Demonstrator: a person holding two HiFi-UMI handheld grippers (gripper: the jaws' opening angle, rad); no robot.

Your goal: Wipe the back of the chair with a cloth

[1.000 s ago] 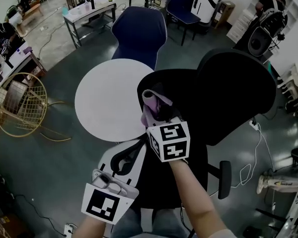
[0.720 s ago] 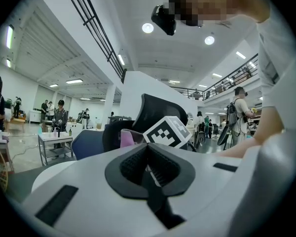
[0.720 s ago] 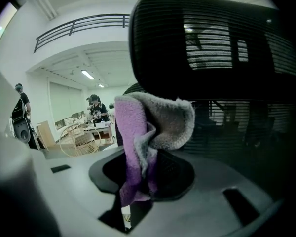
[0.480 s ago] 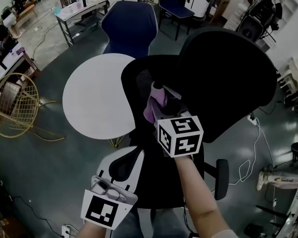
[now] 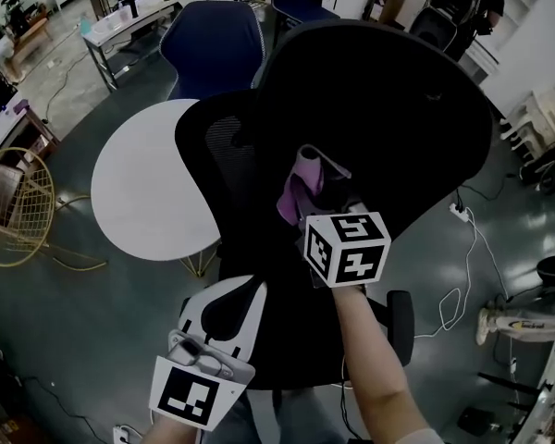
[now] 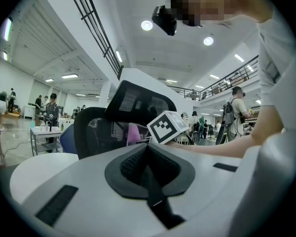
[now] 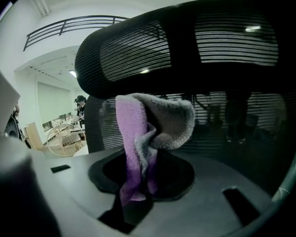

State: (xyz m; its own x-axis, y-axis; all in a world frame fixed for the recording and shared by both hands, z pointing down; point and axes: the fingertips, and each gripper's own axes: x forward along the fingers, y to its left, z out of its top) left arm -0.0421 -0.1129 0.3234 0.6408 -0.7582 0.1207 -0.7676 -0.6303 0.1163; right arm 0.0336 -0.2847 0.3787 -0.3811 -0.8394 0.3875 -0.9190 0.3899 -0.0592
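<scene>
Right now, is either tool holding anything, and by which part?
The right tool is shut on the purple-grey cloth, clamped at its bunched lower end; the rest flops over. The left tool is shut, empty.

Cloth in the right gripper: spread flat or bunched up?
Bunched. The purple cloth is pinched in the right gripper, and its free end is folded over in a lump in front of the office chair mesh.

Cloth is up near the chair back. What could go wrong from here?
The right gripper pinches only one end of the cloth; the loose bunch could snag on the mesh chair back and pull free. The left gripper is shut on nothing, not bracing the chair back, which may swing away under pressure.
</scene>
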